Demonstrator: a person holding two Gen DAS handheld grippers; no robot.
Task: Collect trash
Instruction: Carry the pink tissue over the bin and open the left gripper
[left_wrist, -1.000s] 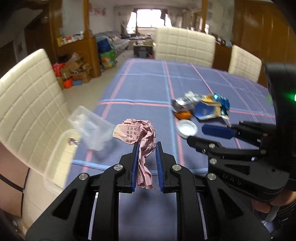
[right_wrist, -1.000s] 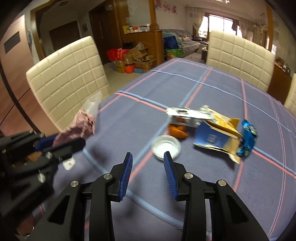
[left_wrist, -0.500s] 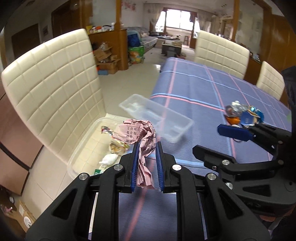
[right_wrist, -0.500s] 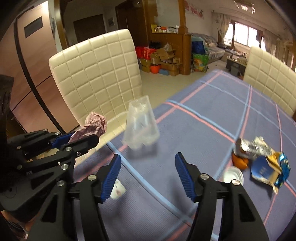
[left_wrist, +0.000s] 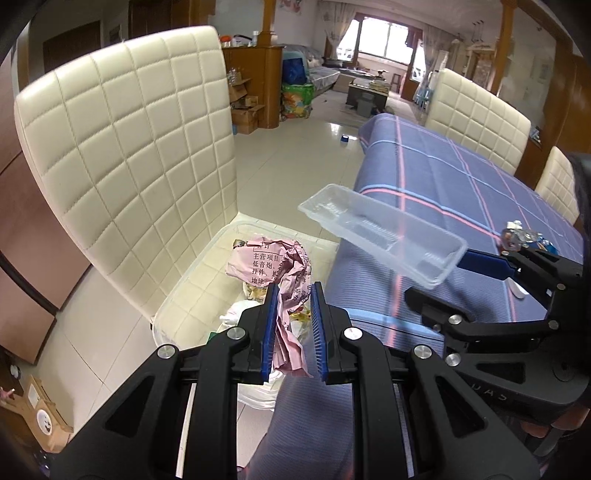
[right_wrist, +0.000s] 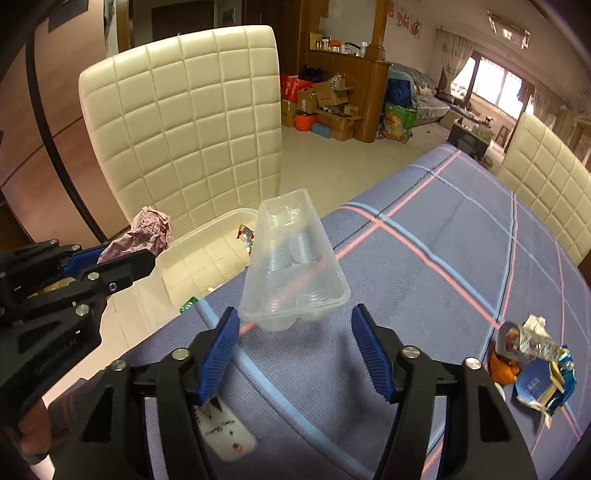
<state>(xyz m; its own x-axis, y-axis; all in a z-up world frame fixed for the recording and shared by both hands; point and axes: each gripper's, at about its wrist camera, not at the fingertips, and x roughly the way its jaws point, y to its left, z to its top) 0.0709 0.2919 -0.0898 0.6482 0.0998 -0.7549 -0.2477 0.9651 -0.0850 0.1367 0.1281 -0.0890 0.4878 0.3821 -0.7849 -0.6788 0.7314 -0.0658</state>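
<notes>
Pink paper wad (left_wrist: 284, 280), one; clear tray (right_wrist: 293, 266), one

The clear bin (left_wrist: 192, 291) on the chair seat is partly hidden by the left gripper (left_wrist: 293, 325) and its pink crumpled paper (left_wrist: 284, 273); the trash inside cannot be identified. The wrappers (right_wrist: 532, 354) near the table's right edge are too small to read. A white scrap (right_wrist: 225, 432) is partly covered by the right gripper's finger.

A table (right_wrist: 424, 258) is covered with a blue checked cloth. Near its right edge, crumpled wrappers (right_wrist: 532, 354) are seen, touching an orange peel (right_wrist: 500, 367).
</notes>
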